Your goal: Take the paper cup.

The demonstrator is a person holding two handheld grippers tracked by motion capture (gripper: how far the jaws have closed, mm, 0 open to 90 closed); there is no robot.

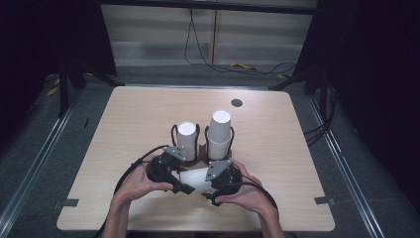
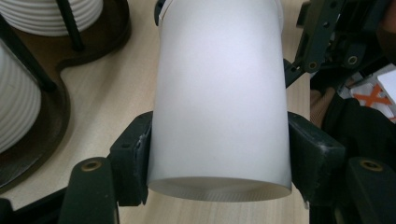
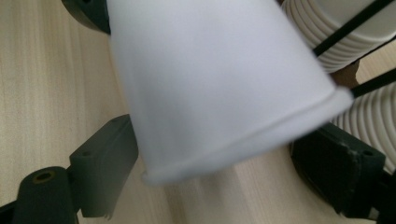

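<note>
High view shows your left gripper (image 1: 184,184) clamped on a single white cup (image 1: 196,179) lying sideways at lower centre, just below the two cup stacks (image 1: 218,134) in their rack. Your right gripper (image 1: 212,191) stands released around its rim end. Judged a handover or separating step; next, lift the cup clear.

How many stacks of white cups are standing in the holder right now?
2: a shorter stack of white ribbed paper cups in the left ring, a taller stack in the right ring of the dark wire holder.
</note>
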